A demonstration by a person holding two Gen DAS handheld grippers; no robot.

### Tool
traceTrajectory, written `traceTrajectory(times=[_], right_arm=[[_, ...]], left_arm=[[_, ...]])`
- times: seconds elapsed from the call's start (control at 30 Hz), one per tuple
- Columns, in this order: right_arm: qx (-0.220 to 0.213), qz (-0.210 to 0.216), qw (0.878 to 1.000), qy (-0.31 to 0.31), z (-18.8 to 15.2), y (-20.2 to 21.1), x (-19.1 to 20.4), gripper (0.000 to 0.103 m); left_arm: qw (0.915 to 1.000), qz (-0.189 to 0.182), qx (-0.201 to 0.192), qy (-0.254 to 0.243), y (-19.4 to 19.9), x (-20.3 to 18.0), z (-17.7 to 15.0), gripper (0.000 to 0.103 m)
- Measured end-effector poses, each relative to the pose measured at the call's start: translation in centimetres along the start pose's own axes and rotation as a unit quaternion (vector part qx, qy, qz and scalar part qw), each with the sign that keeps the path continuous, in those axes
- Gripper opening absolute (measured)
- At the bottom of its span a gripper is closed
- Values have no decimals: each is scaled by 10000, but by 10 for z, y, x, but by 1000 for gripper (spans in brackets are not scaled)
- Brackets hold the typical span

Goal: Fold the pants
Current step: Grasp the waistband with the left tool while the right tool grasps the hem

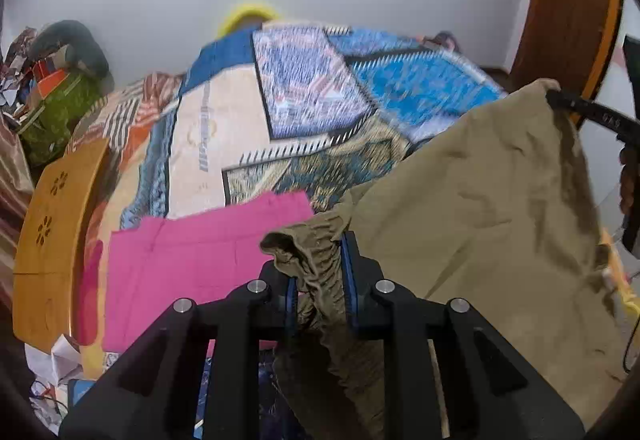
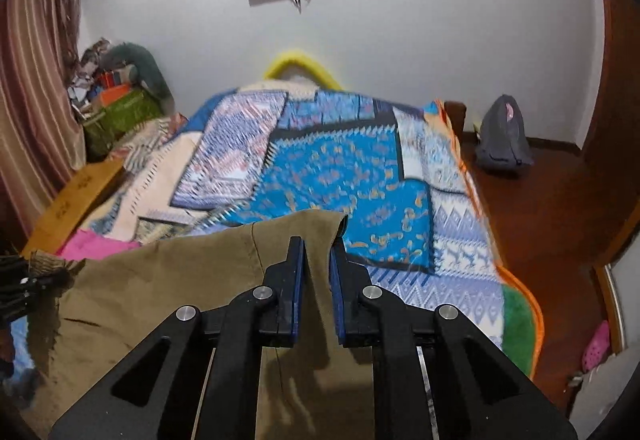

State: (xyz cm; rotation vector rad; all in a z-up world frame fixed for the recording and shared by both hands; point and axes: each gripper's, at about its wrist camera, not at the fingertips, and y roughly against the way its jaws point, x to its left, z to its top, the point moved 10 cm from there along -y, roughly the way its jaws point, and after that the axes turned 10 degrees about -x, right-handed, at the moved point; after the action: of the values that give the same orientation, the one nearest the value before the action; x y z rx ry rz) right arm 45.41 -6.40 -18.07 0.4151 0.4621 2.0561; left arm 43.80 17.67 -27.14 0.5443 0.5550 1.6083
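Note:
Olive-khaki pants (image 1: 480, 208) hang in the air above the bed, stretched between both grippers. My left gripper (image 1: 318, 272) is shut on a bunched, gathered corner of the pants. My right gripper (image 2: 318, 260) is shut on the other corner of the pants (image 2: 180, 280); it also shows in the left wrist view (image 1: 554, 96) at the upper right, pinching the cloth's top edge. The left gripper appears at the left edge of the right wrist view (image 2: 48, 268). The lower part of the pants hangs out of sight.
A patterned blue quilt (image 2: 340, 168) covers the bed. A pink cloth (image 1: 192, 256) lies on its near left part. A wooden headboard (image 1: 52, 232) is at left, a clutter pile (image 1: 60, 88) beyond it. A grey backpack (image 2: 504, 136) sits on the wood floor at right.

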Motion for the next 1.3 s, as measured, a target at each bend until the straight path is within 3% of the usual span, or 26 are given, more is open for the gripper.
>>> traceTrajectory(times=[0.1,0.3,0.53,0.67,0.9,1.3], right_arm=[[-136,71,9998,-120,10,28,1,11],[-421,127,9988,-205,22,95,7,11],[-645,150,9977,-125,17,163,12,11],[-567,91,9983,-74,2,188,13,11],[-281,109,9995,-117,-51,214,14,11],[243,317,9969,-680,-141,234,13,11]], left_arm=[[9996,-206,-178,104,31,-4,13,17],[9981,-289,-514,-163,90,-26,24,16],[9956,-442,-774,-298,157,-49,21,16],[9937,-507,-900,-432,182,-61,12,16],[9923,-460,-746,-877,203,-82,-33,16],[9928,-797,-191,-879,218,-93,-129,15]])
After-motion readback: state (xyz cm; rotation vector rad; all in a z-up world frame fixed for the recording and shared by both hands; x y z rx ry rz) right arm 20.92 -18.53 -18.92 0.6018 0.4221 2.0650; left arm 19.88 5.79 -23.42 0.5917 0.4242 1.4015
